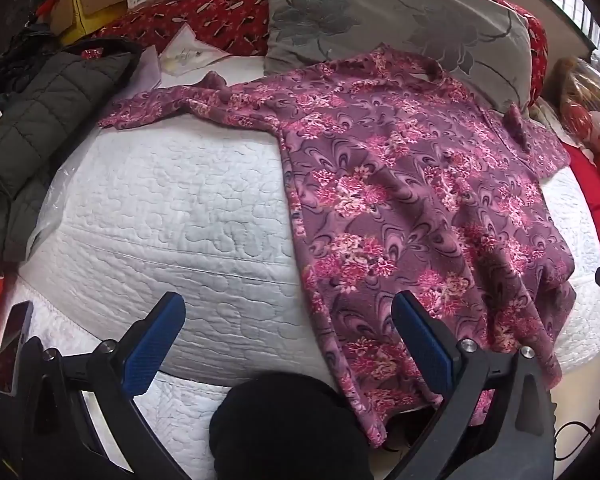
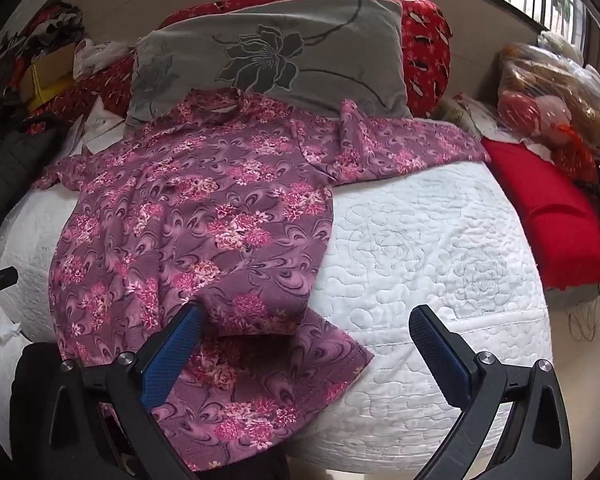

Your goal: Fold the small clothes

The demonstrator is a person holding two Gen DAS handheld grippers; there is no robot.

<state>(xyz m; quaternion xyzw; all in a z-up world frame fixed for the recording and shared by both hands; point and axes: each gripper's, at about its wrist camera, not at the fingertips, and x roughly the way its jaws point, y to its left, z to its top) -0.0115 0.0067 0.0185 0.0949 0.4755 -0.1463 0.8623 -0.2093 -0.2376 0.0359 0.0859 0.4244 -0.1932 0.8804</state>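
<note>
A purple long-sleeved top with pink flowers (image 1: 412, 184) lies spread on the white quilted bed (image 1: 180, 216), collar toward the pillow, hem hanging over the near edge. It also shows in the right wrist view (image 2: 196, 216). My left gripper (image 1: 288, 320) is open and empty above the bed's near edge, its right finger over the top's left hem. My right gripper (image 2: 306, 332) is open and empty, its left finger (image 2: 180, 344) over the top's lower right corner, which lies folded over.
A grey flowered pillow (image 1: 400, 20) and a red patterned cushion (image 1: 204, 20) lie at the head. A dark quilted jacket (image 1: 40, 120) lies left. A red blanket (image 2: 552, 208) and bagged items (image 2: 548, 92) sit right. A phone (image 1: 12, 344) is near left.
</note>
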